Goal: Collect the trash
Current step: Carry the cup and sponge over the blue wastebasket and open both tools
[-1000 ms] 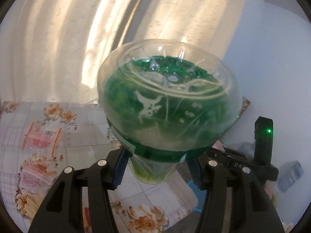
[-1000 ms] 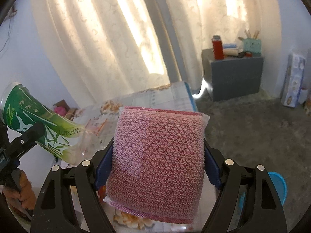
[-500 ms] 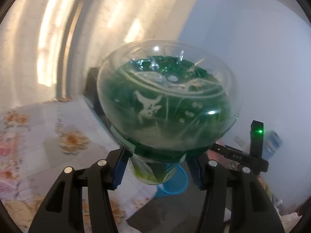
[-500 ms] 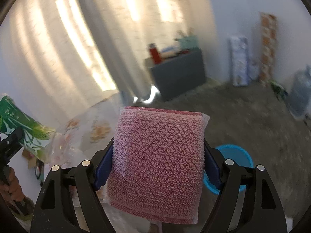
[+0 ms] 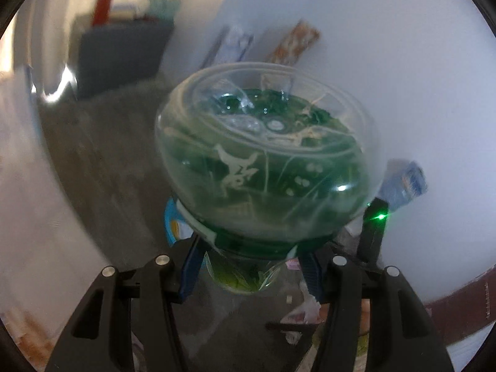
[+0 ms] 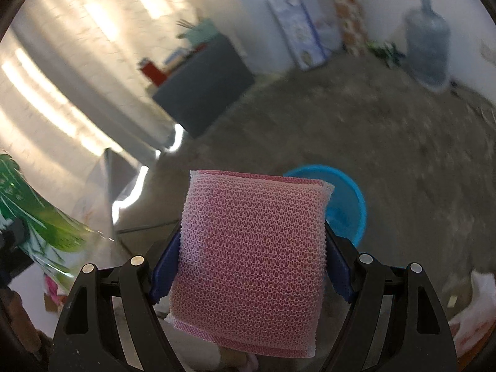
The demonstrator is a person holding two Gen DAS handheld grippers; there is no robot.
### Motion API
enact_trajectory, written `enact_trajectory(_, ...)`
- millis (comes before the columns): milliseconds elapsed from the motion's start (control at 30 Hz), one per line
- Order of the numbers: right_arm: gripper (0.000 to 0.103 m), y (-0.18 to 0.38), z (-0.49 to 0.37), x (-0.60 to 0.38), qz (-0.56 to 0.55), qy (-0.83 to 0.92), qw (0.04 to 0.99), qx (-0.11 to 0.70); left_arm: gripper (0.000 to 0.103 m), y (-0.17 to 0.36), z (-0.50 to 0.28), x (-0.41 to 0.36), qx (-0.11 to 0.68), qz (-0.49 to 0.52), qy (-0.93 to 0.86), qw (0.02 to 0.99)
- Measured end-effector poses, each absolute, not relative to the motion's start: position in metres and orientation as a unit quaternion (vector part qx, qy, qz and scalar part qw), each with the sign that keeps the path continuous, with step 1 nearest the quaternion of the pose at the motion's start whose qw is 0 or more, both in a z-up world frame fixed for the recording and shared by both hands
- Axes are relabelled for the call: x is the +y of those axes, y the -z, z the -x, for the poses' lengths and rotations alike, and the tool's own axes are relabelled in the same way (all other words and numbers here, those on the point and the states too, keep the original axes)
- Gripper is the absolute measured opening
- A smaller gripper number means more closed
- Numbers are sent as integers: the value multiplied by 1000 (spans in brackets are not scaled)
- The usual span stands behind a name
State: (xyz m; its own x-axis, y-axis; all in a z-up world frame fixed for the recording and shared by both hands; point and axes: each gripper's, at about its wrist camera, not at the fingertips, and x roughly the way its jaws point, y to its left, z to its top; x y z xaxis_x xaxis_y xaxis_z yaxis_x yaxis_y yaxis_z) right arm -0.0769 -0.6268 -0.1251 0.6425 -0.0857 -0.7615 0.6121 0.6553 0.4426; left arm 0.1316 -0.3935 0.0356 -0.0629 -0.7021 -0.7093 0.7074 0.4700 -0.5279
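My left gripper [image 5: 251, 266] is shut on a green printed plastic cup with a clear dome lid [image 5: 266, 161], held lid-forward in the air. The same cup [image 6: 34, 217] shows at the left edge of the right wrist view. My right gripper [image 6: 252, 248] is shut on a pink mesh sponge [image 6: 251, 257], which fills the space between its fingers. A blue bin [image 6: 344, 204] stands on the floor just beyond the sponge. In the left wrist view a sliver of the bin [image 5: 173, 223] shows behind the cup.
A grey cabinet [image 6: 204, 90] with small items on top stands by the curtain. Boxes [image 6: 297, 40] lean on the far wall, and a large water jug [image 6: 427, 49] stands at the right. The table's corner [image 6: 111, 183] is at the left. Loose litter [image 5: 303, 313] lies on the floor.
Both grippers have swung right, away from the table and curtain, toward the open floor. The blue bin now sits nearer the middle of the right wrist view. Both grips are unchanged.
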Motion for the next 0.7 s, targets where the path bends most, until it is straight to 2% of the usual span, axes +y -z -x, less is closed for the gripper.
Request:
enact_trajectory(300, 75, 214, 73, -665, -430, 219, 775, 408, 54, 115, -156, -495, 647, -53, 432, 626)
enact_trajectory(600, 76, 271, 46, -692, -462, 230, 737, 436, 56, 200, -169, -570, 717, -102, 382, 574)
enact_trajectory(700, 76, 289, 39, -704, -462, 243, 725, 450, 72, 212, -188, -583, 728, -90, 355, 579)
